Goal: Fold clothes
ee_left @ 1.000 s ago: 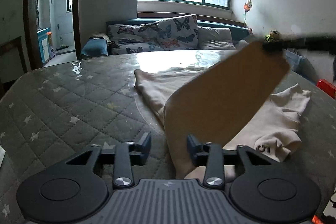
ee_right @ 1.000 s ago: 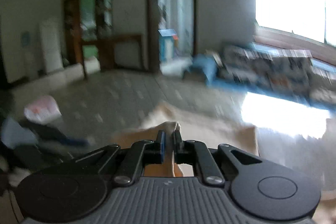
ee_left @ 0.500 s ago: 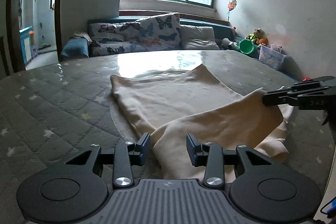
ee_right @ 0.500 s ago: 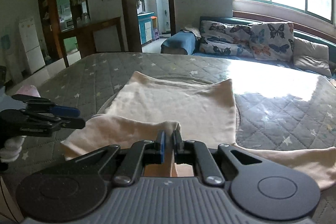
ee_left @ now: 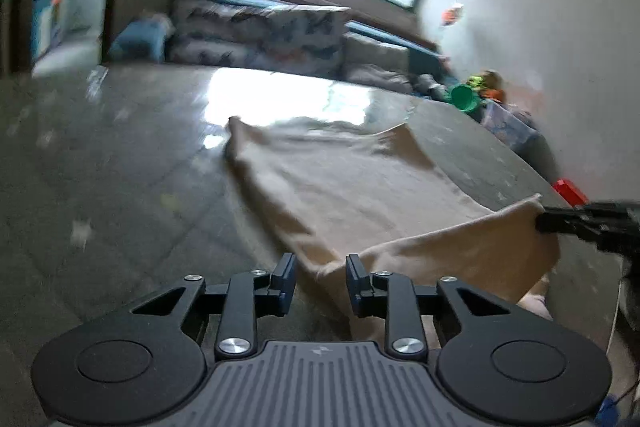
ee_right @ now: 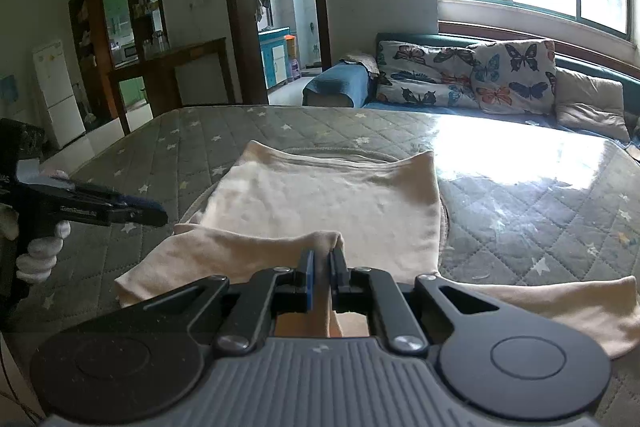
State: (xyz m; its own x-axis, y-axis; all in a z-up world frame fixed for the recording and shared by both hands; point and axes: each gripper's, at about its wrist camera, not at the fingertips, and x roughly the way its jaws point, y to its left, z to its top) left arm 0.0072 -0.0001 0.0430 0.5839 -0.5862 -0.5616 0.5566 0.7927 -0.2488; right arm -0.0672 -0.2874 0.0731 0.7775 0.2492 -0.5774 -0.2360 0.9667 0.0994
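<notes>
A cream garment (ee_right: pixel 320 203) lies spread on the grey quilted surface (ee_right: pixel 160 147), its near part folded over. My right gripper (ee_right: pixel 322 261) is shut on the top of that fold and holds it slightly raised. In the left wrist view the right gripper (ee_left: pixel 540 223) pinches the fold's far corner at the right. My left gripper (ee_left: pixel 320 273) has its jaws closing, with a gap still between them. The garment's (ee_left: pixel 352 187) near corner shows in line with that gap. The right wrist view shows the left gripper (ee_right: pixel 158 213) just left of that corner, apart from it.
A gloved hand (ee_right: pixel 40 251) holds the left gripper at the surface's left edge. A sofa with butterfly cushions (ee_right: pixel 480 79) runs behind the far edge. A green bucket (ee_left: pixel 464 98) and a red thing (ee_left: pixel 568 189) sit by the right wall.
The right gripper has brought the lifted fold down low over the garment. The left gripper's fingers have narrowed, and its view has swung and blurred.
</notes>
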